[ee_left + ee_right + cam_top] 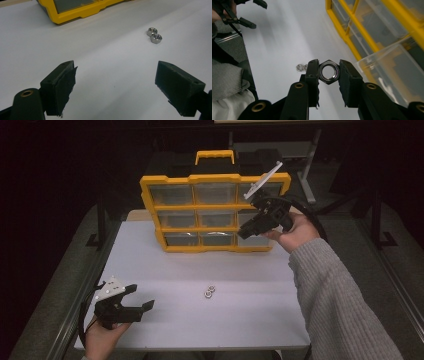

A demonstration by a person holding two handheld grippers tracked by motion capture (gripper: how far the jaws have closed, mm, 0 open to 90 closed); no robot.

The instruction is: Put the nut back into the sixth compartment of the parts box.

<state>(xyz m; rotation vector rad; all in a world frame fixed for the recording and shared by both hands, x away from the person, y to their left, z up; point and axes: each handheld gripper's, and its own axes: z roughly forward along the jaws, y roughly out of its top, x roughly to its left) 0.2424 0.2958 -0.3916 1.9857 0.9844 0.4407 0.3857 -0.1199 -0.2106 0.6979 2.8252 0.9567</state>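
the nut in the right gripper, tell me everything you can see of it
The nut is a shiny silver hex nut that looks like steel, with an open round bore and faint threading inside. It is clamped between the two black jaws of the right gripper, which press on opposite sides, its bore facing the camera. It is held in the air in front of the yellow organizer, near a clear drawer that is pulled out. Nothing else touches it. It looks larger than the two nuts lying on the white table.

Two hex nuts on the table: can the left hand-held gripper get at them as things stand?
Probably yes. The left hand-held gripper is open and holds nothing, and bare white table lies between it and the two hex nuts, which sit ahead of it and toward one jaw.
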